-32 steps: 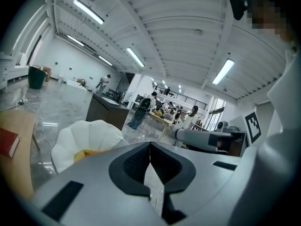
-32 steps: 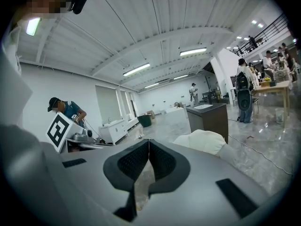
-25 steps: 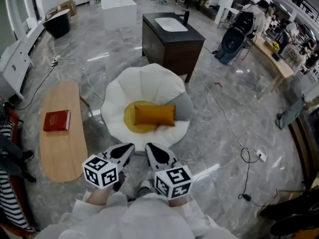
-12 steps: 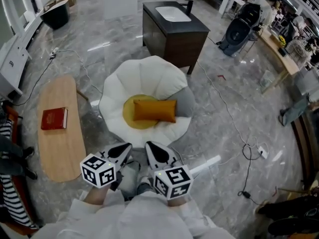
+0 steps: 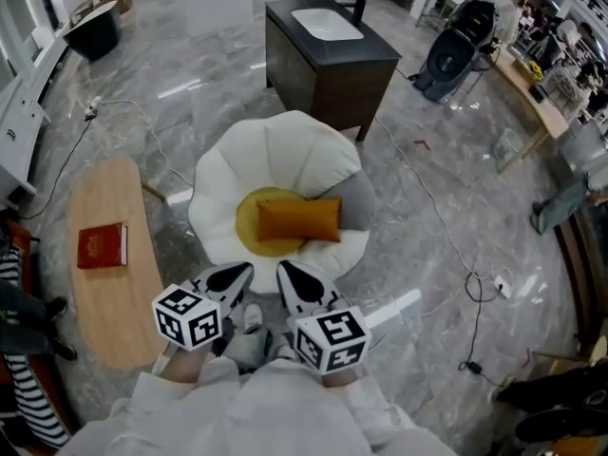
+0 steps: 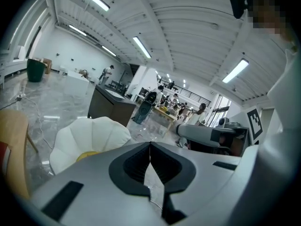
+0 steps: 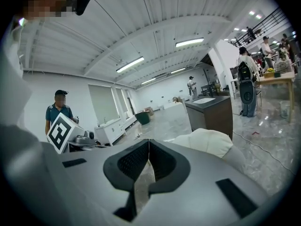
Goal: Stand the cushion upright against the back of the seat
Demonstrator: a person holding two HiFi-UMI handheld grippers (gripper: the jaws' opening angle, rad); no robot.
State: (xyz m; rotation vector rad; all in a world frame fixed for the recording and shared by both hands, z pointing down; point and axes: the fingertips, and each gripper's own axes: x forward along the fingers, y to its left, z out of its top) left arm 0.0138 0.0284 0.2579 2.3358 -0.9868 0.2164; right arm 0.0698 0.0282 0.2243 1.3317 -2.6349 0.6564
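Cushion (image 5: 297, 219) flat on chair (image 5: 275, 155) seat, left gripper (image 5: 243, 270) and right gripper (image 5: 284, 268) near it, jaws pressed together, empty.

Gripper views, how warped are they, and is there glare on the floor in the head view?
Left gripper view: strong fisheye, dark rounded corners, ceiling light strips bowed. Right gripper view: same fisheye and dark rim, white chair in focus. Head view: evenly lit and sharp, white glare streaks on the glossy floor, cushion clear, lines bend toward the edges.
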